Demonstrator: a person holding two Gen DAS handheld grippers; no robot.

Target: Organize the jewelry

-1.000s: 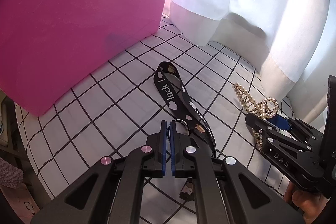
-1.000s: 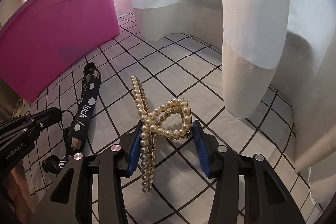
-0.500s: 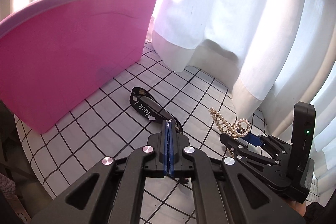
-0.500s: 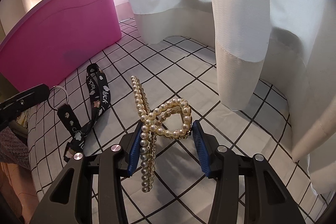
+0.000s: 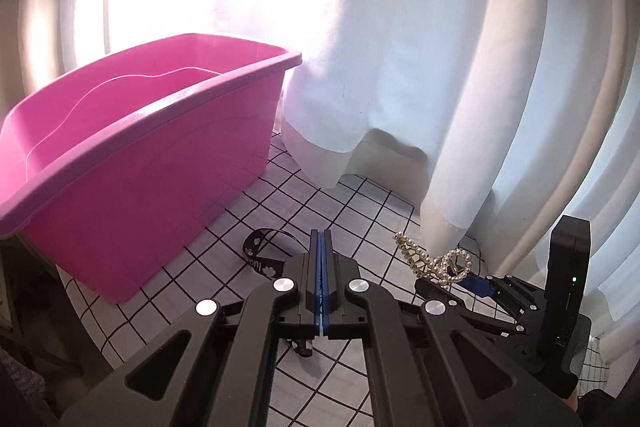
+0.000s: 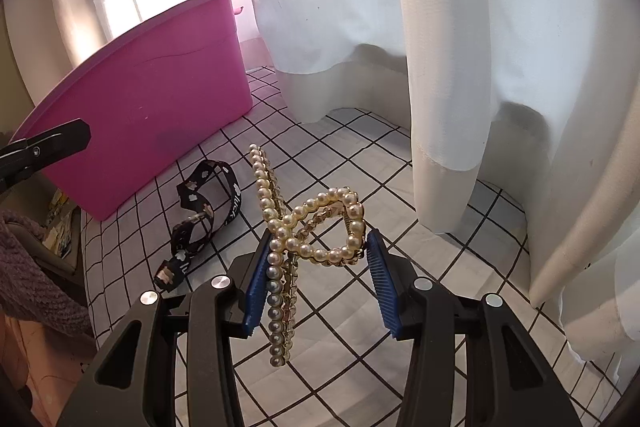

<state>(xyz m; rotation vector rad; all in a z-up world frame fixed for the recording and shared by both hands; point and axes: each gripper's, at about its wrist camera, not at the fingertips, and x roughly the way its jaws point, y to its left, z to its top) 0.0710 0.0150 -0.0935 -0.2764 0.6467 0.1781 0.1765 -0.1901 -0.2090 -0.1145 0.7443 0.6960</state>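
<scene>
pearl hair claw [image 6: 308, 227] clamped in right gripper [image 6: 318, 275]; left gripper [image 5: 321, 267] pressed together — black strap [image 6: 208, 211] on cloth

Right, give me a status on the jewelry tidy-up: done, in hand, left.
Done: nothing visible yet; the part of the pink bin that shows holds no jewelry.
In hand: the right hand-held gripper clamps the pearl hair clip above the checked cloth.
Left: the black lanyard lies on the cloth; the left hand-held gripper is shut, with nothing seen in it.
</scene>
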